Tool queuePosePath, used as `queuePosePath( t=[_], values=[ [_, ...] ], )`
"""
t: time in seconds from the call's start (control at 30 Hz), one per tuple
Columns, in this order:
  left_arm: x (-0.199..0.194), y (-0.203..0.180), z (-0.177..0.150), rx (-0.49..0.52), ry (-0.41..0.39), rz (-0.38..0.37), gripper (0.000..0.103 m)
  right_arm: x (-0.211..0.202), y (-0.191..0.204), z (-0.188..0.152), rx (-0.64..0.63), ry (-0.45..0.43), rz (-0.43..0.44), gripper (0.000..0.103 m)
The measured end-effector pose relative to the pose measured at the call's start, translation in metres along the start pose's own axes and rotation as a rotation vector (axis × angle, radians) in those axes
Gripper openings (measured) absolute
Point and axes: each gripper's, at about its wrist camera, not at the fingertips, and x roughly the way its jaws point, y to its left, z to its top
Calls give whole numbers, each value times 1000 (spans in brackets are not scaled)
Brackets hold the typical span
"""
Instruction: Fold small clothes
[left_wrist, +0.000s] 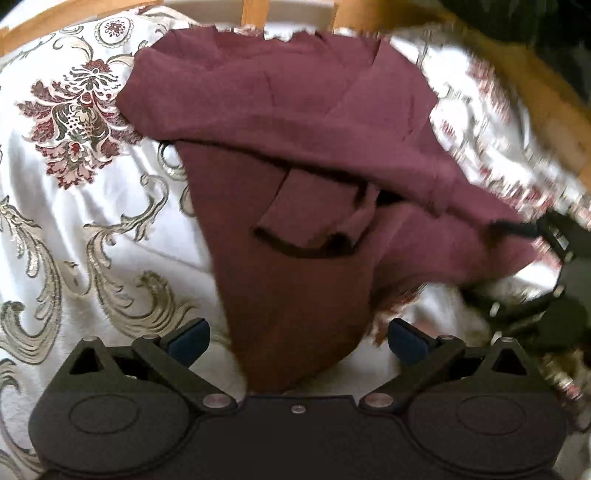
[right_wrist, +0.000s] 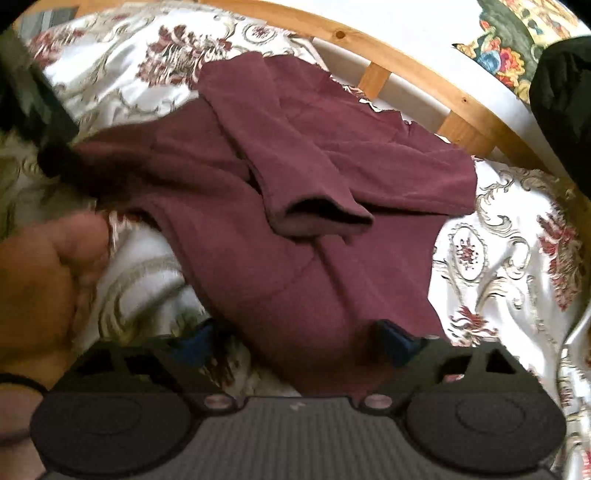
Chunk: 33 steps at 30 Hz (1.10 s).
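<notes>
Garment: maroon shirt (left_wrist: 295, 122) — lies rumpled on the floral bedspread (left_wrist: 74, 229), one sleeve (right_wrist: 314, 214) folded across its body.
Left tongs (left_wrist: 297, 338): spread wide, shirt's lower edge between the blue pads, not gripped.
Right tongs (right_wrist: 301, 341): wide too — fabric lying between them.
Behind: wooden bed frame (right_wrist: 388, 55).

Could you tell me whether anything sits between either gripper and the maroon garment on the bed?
Nothing visible does. The maroon garment already lies between the open jaws of the left gripper, and of the right gripper too. Only the patterned bedspread lies around it; a sleeve cuff is folded over the top.
</notes>
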Motion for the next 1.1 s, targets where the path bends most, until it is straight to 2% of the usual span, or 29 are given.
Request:
queuePosePath(
  t=[0.07, 0.13, 0.2, 0.23, 0.27, 0.37, 0.47, 0.57, 0.63, 0.7, 0.77, 0.83, 0.87, 0.9, 0.93, 0.97, 1.03, 1.1],
  values=[
    [10, -5, -2, 51, 65, 55, 102, 2, 2, 3, -11, -14, -6, 80],
    [17, -10, -5, 108, 114, 94, 102, 5, -1, 4, 5, -24, -1, 68],
    [20, -16, -7, 157, 126, 121, 102, 4, -7, 6, 62, -28, 29, 42],
    [21, -17, -7, 172, 124, 128, 103, 3, -11, 7, 97, -35, 43, 34],
    [21, -19, -8, 185, 121, 135, 103, 1, -14, 7, 126, -43, 54, 22],
    [21, -22, -9, 219, 98, 153, 103, -7, -30, 10, 237, -72, 94, 18],
    [19, -26, -10, 258, 63, 184, 102, -11, -46, 12, 310, -84, 119, 18],
    [15, -33, -9, 300, 12, 229, 93, -15, -55, 11, 345, -93, 120, 18],
    [12, -35, -9, 325, -19, 272, 80, -17, -57, 9, 363, -96, 116, 18],
    [10, -36, -8, 333, -34, 273, 73, -19, -58, 7, 371, -97, 110, 18],
    [6, -38, -8, 346, -55, 278, 62, -21, -53, 5, 362, -90, 97, 18],
    [2, -41, -9, 360, -72, 266, 42, -21, -47, 1, 334, -69, 66, 19],
    [0, -42, -10, 357, -78, 254, 39, -21, -45, -1, 315, -52, 37, 24],
    [-3, -41, -9, 349, -88, 242, 33, -19, -42, -4, 291, -28, 0, 33],
    [-5, -40, -9, 339, -98, 228, 25, -18, -40, -8, 272, -5, -29, 37],
    [-8, -39, -8, 325, -109, 213, 22, -16, -39, -13, 257, 17, -51, 42],
    [-13, -36, -6, 298, -137, 186, 13, -17, -37, -21, 244, 31, -67, 47],
    [-19, -32, -4, 267, -170, 159, 9, -20, -32, -27, 193, 34, -106, 54]
  ],
)
